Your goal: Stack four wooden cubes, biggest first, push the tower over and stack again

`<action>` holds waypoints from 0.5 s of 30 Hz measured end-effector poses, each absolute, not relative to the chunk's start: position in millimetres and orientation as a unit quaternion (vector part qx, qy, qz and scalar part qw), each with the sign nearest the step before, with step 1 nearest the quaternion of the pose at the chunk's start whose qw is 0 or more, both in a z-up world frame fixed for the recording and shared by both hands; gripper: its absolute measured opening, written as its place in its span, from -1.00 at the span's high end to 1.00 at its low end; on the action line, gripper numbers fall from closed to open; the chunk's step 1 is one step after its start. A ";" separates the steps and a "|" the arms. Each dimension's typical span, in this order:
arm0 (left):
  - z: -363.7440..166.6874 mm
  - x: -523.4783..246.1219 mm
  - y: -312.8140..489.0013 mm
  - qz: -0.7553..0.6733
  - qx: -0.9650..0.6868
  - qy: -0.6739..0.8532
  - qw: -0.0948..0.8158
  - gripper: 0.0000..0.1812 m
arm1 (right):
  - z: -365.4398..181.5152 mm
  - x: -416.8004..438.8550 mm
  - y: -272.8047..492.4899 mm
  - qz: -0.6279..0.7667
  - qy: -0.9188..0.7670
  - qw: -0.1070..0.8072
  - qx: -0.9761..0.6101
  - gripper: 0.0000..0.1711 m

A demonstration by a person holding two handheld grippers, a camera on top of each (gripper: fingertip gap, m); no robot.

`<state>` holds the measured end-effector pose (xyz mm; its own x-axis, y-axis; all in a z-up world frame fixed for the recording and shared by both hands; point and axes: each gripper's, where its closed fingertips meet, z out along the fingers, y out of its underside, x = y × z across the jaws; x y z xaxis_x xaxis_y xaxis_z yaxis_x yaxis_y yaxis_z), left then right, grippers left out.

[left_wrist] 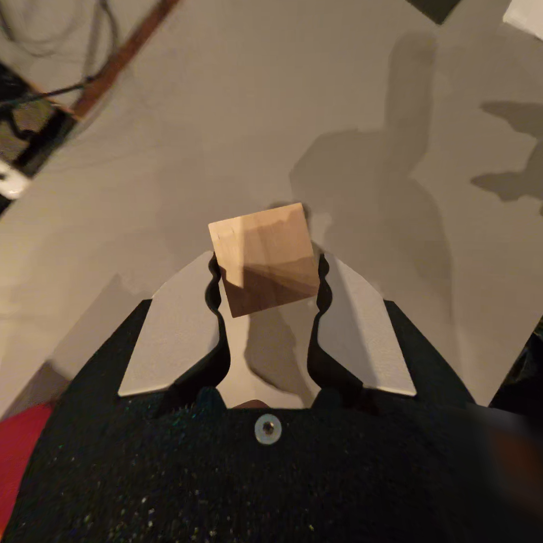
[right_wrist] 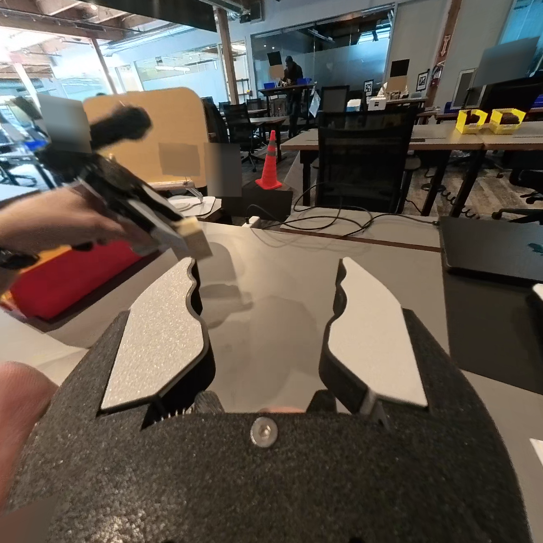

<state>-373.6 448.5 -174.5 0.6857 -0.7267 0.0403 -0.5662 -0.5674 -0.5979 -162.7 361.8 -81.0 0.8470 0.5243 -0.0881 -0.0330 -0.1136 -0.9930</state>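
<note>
My left gripper (left_wrist: 266, 258) is shut on a pale wooden block (left_wrist: 263, 258), gripped by its two sides and held tilted above the grey table (left_wrist: 205, 132). The same gripper and block (right_wrist: 195, 239) show blurred at the left of the right wrist view, held by a person's hand (right_wrist: 53, 217) above the table. My right gripper (right_wrist: 266, 264) is open and empty, hovering over the table just right of and below the block, with nothing between its fingers (right_wrist: 164, 323).
A closed dark laptop (right_wrist: 493, 249) lies at the table's right. A red box (right_wrist: 70, 282) sits at the left edge. Cables (right_wrist: 323, 211) trail behind the table. Farther off stand a black chair (right_wrist: 364, 158), an orange cone (right_wrist: 270, 161) and desks.
</note>
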 end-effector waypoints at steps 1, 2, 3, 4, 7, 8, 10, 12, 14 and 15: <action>-188.5 -357.8 446.8 -0.147 -0.872 0.382 0.269 0.30 | -79.2 -160.0 361.6 0.216 -0.170 0.645 -0.713 -0.03; -202.6 -344.1 444.4 -0.152 -0.870 0.393 0.256 0.30 | -77.7 -157.1 361.5 0.214 -0.168 0.647 -0.713 -0.03; -216.3 -332.8 441.6 -0.155 -0.870 0.402 0.242 0.30 | -76.8 -154.3 361.4 0.212 -0.166 0.648 -0.712 -0.03; -228.6 -324.2 439.4 -0.154 -0.869 0.410 0.230 0.30 | -76.2 -151.8 361.3 0.211 -0.164 0.649 -0.712 -0.03; -254.8 -309.7 434.9 -0.150 -0.869 0.423 0.208 0.30 | -75.3 -146.1 361.6 0.212 -0.158 0.650 -0.712 -0.03; -259.8 -306.8 433.6 -0.154 -0.869 0.424 0.204 0.30 | -75.4 -144.8 361.7 0.212 -0.157 0.650 -0.713 -0.03; -268.0 -304.5 432.0 -0.157 -0.869 0.426 0.197 0.30 | -76.2 -143.2 362.2 0.212 -0.156 0.649 -0.714 -0.03; -271.9 -304.4 432.1 -0.165 -0.869 0.422 0.197 0.30 | -77.9 -142.7 362.9 0.213 -0.155 0.647 -0.716 -0.03; -271.2 -305.3 432.6 -0.179 -0.869 0.416 0.200 0.30 | -79.8 -143.6 363.4 0.214 -0.155 0.644 -0.718 -0.02; -271.1 -305.9 432.8 -0.185 -0.868 0.413 0.202 0.29 | -80.5 -144.5 363.5 0.215 -0.156 0.643 -0.719 -0.02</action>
